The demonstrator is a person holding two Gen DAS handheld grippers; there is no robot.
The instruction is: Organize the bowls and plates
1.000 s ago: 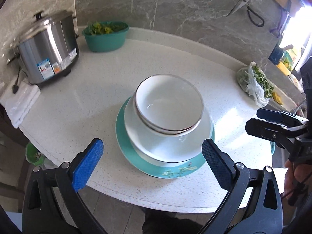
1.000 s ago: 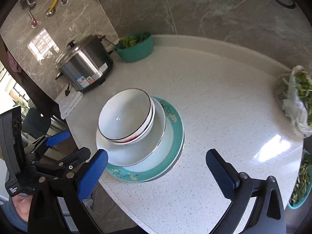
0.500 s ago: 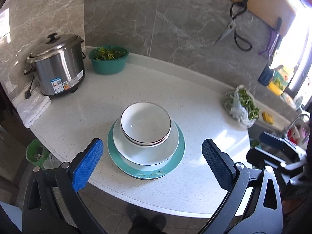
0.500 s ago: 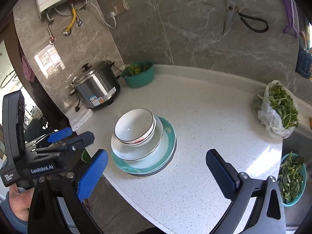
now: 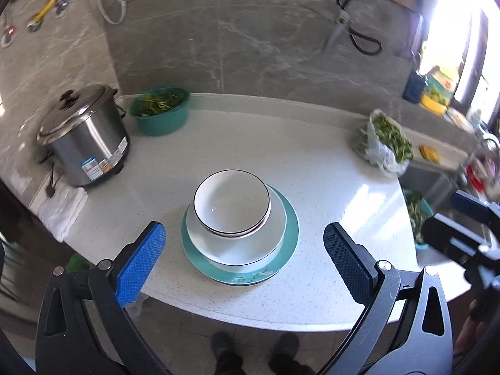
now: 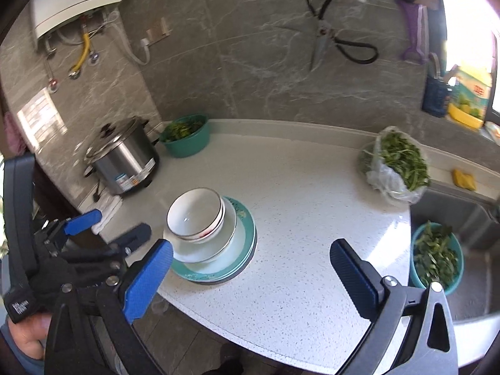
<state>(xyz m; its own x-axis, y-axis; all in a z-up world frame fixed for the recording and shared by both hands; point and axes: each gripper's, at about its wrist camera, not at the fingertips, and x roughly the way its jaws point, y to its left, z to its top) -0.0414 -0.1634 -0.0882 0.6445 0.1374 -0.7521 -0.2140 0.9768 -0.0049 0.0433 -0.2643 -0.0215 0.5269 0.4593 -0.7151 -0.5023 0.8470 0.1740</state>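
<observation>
Both empty and spread wide — left claw (image 5: pixel 243 256) and right claw (image 6: pixel 251 273), raised off the stack. Nested bowls (image 5: pixel 231 207) on white plate (image 5: pixel 275 234) on teal plate (image 5: pixel 289 243), near the table's (image 5: pixel 312 172) front edge. Best kept clear, no nudging — looks finished.

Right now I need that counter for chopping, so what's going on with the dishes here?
A person holds two grippers, left gripper and right gripper, both open and empty above the counter. Nothing is being gripped. The dishes sit in one stack near the front edge: bowls nested on a white plate, on a teal plate. The stack looks finished.
</observation>
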